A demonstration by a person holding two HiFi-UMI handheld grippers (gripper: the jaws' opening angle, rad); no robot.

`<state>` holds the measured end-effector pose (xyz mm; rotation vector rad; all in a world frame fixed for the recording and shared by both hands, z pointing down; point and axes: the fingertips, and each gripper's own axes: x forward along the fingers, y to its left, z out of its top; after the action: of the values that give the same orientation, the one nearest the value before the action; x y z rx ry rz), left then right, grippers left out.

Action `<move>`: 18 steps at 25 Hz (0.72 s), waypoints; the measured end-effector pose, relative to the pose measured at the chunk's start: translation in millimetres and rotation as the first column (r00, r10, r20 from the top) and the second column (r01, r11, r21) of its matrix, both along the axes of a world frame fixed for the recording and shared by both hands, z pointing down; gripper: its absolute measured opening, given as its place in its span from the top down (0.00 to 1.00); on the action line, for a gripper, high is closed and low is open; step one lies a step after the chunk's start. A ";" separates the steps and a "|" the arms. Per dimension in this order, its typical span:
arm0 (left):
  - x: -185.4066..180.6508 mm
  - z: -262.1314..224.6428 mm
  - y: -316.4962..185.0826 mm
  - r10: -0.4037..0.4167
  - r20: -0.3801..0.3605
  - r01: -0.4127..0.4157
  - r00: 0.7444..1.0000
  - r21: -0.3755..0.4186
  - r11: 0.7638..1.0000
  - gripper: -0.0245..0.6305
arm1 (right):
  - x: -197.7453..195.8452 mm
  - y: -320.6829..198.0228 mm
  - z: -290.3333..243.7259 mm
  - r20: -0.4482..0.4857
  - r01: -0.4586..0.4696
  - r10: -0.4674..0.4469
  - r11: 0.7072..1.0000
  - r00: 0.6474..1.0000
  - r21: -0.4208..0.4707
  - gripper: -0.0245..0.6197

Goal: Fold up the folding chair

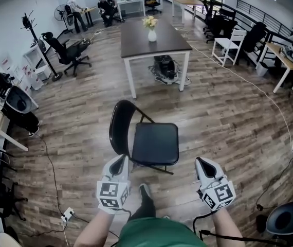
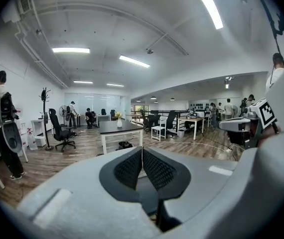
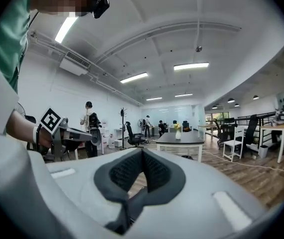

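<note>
The folding chair [image 1: 154, 143] stood open on the wooden floor [image 1: 229, 122], just ahead of the person, its black seat level and its rounded backrest upright on the side that falls to the left in the head view. The left gripper [image 1: 120, 162] hung near the seat's near left corner, and from above I could not tell whether it touched the frame. Its own view showed the two dark ribbed pads pressed flat together with nothing between them. The right gripper [image 1: 203, 163] was off to the right of the seat, clear of the chair, and it too was fully closed and empty. Each gripper carried its cube with square markers, and each was held in a bare forearm reaching out past a green shirt [image 1: 151, 233]. One dark shoe [image 1: 145, 192] showed on the floor between the two grippers, close behind the seat's near edge. Beyond the chair stood a long dark table [image 1: 157, 45] on white legs with a white vase of flowers [image 1: 151, 31] on top. A black office chair [image 1: 67, 51] and a coat rack [image 1: 33, 27] were off to the left, and a white chair [image 1: 229, 44] was off to the right. At the far end of the room two people [image 1: 90, 8] were at desks, too small to make out further.
</note>
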<state>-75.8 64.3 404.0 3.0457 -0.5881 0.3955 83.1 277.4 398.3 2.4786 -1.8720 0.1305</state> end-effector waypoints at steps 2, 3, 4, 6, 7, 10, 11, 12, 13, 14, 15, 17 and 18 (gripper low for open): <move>14.7 7.4 -27.8 0.002 0.007 -0.002 1.000 -0.001 1.000 0.94 | 19.6 -19.3 2.7 -0.009 -0.039 0.038 0.999 0.999 -0.009 0.96; 21.4 11.4 -41.9 0.002 0.012 -0.002 1.000 -0.005 1.000 0.94 | 29.4 -28.7 4.3 -0.005 -0.060 0.059 0.998 0.998 -0.015 0.96; 27.9 14.7 -56.0 0.004 0.017 -0.004 1.000 -0.008 1.000 0.94 | 38.7 -38.1 5.7 0.005 -0.077 0.077 0.997 0.997 -0.018 0.96; 41.3 19.4 -83.5 0.013 0.028 -0.013 1.000 -0.008 1.000 0.94 | 54.4 -56.9 8.0 0.032 -0.101 0.101 0.995 0.994 -0.023 0.96; 48.7 21.9 -96.7 0.022 0.035 -0.022 0.999 -0.010 1.000 0.94 | 61.6 -66.3 9.8 0.040 -0.108 0.109 0.994 0.993 -0.030 0.96; 71.4 33.2 -136.1 0.048 0.060 -0.047 0.997 -0.019 0.999 0.94 | 84.2 -95.1 20.2 0.052 -0.133 0.136 0.989 0.989 -0.060 0.96; 77.8 37.9 -149.1 0.053 0.069 -0.051 0.996 -0.025 0.998 0.94 | 91.6 -104.1 25.0 0.057 -0.143 0.147 0.987 0.987 -0.071 0.96; 83.1 43.2 -161.7 0.055 0.077 -0.053 0.996 -0.031 0.998 0.94 | 98.5 -112.6 30.3 0.063 -0.152 0.157 0.985 0.986 -0.082 0.96; 87.2 49.1 -173.7 0.055 0.085 -0.052 0.995 -0.039 0.998 0.94 | 104.7 -120.4 36.2 0.069 -0.158 0.165 0.983 0.984 -0.094 0.96; 90.1 55.7 -184.7 0.053 0.093 -0.049 0.994 -0.047 0.998 0.94 | 110.1 -127.3 42.6 0.074 -0.163 0.171 0.981 0.982 -0.108 0.96; 91.7 62.6 -194.6 0.049 0.104 -0.044 0.993 -0.053 0.998 0.94 | 114.7 -133.2 49.0 0.079 -0.165 0.176 0.979 0.981 -0.123 0.96; 91.9 75.4 -211.5 0.039 0.132 -0.031 0.990 -0.062 0.998 0.94 | 121.9 -141.7 60.9 0.091 -0.165 0.180 0.974 0.979 -0.152 0.96; 91.3 80.8 -218.8 0.034 0.150 -0.024 0.988 -0.066 0.998 0.94 | 125.3 -144.6 66.4 0.100 -0.163 0.181 0.972 0.978 -0.168 0.96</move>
<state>15.5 -154.4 484.8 2.9848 -0.5263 0.6376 208.4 132.7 464.8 2.5676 -1.6084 0.4193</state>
